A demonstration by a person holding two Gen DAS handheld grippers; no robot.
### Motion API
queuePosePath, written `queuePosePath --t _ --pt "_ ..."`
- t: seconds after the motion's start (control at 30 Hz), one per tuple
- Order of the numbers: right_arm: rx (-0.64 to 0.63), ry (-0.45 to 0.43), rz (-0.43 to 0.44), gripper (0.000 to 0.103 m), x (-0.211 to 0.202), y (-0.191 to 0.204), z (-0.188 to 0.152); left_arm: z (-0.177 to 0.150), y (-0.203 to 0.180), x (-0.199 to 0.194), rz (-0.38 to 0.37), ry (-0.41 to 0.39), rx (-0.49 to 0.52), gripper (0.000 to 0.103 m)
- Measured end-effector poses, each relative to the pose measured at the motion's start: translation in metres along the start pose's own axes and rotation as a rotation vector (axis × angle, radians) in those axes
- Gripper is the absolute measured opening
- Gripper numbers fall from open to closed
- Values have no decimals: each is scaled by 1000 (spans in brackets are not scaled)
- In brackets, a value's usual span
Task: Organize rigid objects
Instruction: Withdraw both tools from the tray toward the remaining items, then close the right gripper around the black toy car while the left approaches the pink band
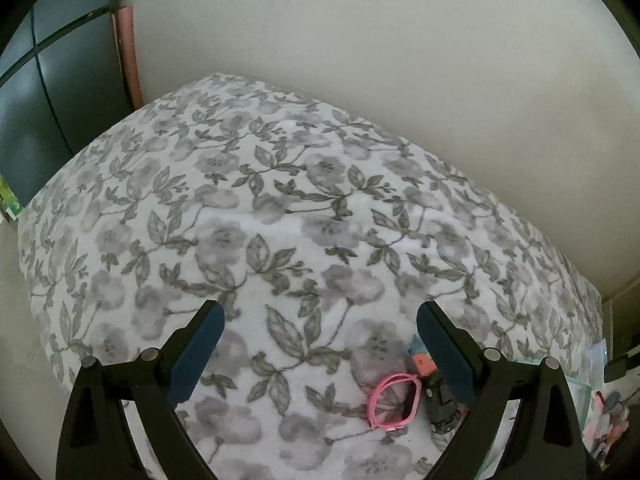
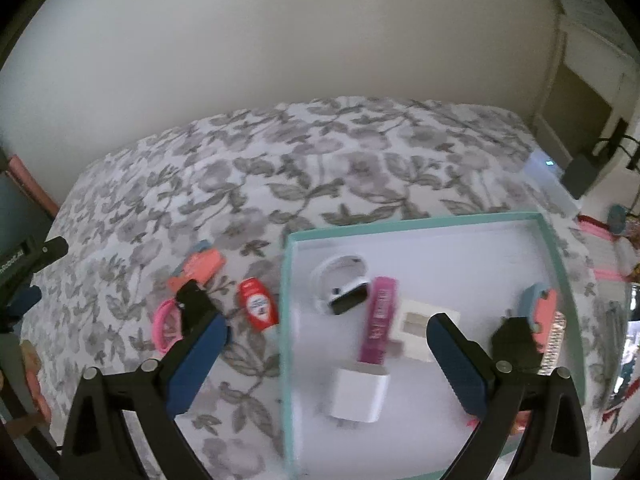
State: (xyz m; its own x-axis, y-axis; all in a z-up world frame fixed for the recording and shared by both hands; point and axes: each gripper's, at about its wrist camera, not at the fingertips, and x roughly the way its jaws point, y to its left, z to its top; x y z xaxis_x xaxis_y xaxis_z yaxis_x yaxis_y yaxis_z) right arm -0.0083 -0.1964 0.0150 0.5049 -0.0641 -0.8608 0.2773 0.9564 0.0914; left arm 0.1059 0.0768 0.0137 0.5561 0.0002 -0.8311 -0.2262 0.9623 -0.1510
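Everything sits on a bed covered in a white blanket with grey flowers and leaves (image 2: 240,184), pushed up against a plain cream wall (image 2: 280,32).

Left wrist view first: the left gripper (image 1: 320,344) hangs above the blanket with its blue-padded jaws spread wide and nothing between them, so fully released. Down by its right finger there's a pink plastic loop, maybe a bracelet or kids' glasses (image 1: 394,402), lying flat on the fabric, and touching that a small orange and blue block-shaped toy (image 1: 422,362), plus something dark beside it that I can't make out.

Right wrist view, going left to right: the same pink loop (image 2: 166,326) shows near the left edge of the bed, half hidden behind the left finger, with an orange and blue toy (image 2: 202,266) just above it. Next is a little red bottle with a white label (image 2: 258,306), lying just beside the left wall of the shallow teal-rimmed white box (image 2: 286,320). Inside the box: a white smartwatch with a black face (image 2: 340,290), a magenta tube (image 2: 380,318), a small beige card (image 2: 418,334), a white cube-shaped charger plug (image 2: 360,394) toward the near edge, and another orange and blue toy (image 2: 542,310) by the right wall, next to something sparkly.

The right gripper (image 2: 324,354) hovers over the box, jaws wide apart, gripping nothing, with the plug right below the gap.
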Motion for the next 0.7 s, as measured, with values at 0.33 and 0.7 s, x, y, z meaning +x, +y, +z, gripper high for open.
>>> queuePosePath --t 0.33,0.7 --pt "-77 75 104 101 34 48 -2 -17 -5 49 -37 188 59 97" --pt "-121 165 134 81 75 76 -10 -27 -8 79 -84 308 91 97"
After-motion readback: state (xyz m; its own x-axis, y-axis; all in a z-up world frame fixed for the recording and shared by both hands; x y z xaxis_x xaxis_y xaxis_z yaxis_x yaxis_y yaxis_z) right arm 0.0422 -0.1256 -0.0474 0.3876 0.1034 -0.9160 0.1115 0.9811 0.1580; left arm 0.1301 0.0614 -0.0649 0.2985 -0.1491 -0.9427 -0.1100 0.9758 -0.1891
